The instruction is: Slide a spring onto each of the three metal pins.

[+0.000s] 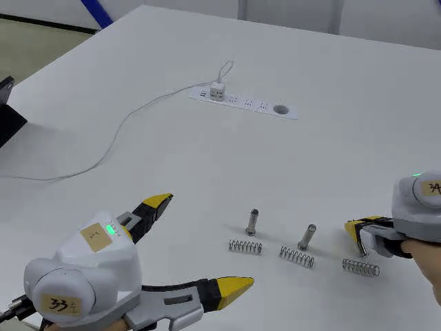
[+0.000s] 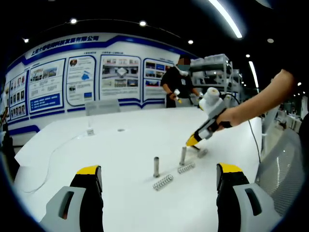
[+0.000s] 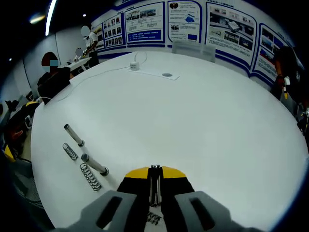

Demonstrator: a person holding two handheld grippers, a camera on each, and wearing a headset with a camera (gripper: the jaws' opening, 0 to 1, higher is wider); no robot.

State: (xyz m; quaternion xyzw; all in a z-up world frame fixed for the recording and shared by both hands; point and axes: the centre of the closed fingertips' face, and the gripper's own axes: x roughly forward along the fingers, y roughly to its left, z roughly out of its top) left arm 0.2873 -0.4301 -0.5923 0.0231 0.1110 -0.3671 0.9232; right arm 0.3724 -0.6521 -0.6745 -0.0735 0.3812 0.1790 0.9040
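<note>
Gripping one pin at the right end of the row

Closed narrow on the held pin (image 1: 361, 247), the right gripper (image 1: 358, 231) sits at the right edge of the white table (image 1: 331, 158), a hand behind it. The held pin hangs down from the yellow tips; whether its lower end touches the table cannot be told. In the right gripper view the held pin (image 3: 154, 186) runs straight between the shut jaws. Just near of it the right spring (image 1: 361, 267) lies flat on the table, apart from the gripper.

To the left, the middle pin (image 1: 307, 236) and the left pin (image 1: 252, 222) stand upright on their heads, well apart from each other. The middle spring (image 1: 297, 257) and the left spring (image 1: 245, 246) lie flat on their sides, each just near of its pin and not on it.

The left gripper (image 1: 196, 245) is at the near left of the table, its jaws spread wide with nothing between them, the tips pointing right toward the row but clear of it. In the left gripper view its two yellow tips stand far apart, with the pins and springs beyond them.

At the far side of the table lies a power strip (image 1: 244, 103) with a white adapter (image 1: 218, 91) plugged in, and a white cable (image 1: 124, 127) trails from it toward the left edge
</note>
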